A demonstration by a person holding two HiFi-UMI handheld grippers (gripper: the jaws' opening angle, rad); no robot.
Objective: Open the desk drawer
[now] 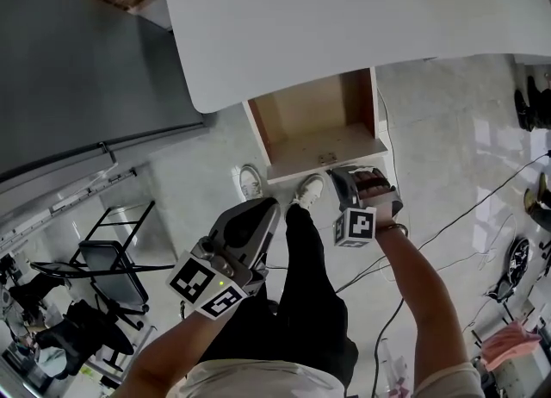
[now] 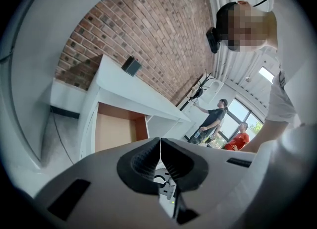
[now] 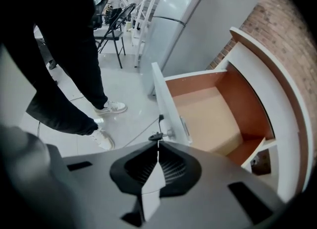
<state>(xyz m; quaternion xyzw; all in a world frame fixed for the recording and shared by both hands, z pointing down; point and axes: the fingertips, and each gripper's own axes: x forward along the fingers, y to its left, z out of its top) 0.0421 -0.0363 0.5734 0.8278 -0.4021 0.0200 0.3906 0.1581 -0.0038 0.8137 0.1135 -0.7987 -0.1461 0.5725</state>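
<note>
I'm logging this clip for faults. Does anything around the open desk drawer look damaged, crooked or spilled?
Nothing stands out. The white-fronted drawer with the wood-coloured inside is pulled out from under the white desk top, looks square to it, and is empty; no damage or spill shows.

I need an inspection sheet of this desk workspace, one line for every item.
Surface: desk top white, mostly bare.
Job's things: drawer open, empty.
Clutter: dark box on desk top, by brick wall.
Grippers: left gripper shut, empty, away from drawer; right gripper shut, tips at the drawer's knob.
Cables: cable across floor.
Surroundings: folding chair; two people near window.
</note>
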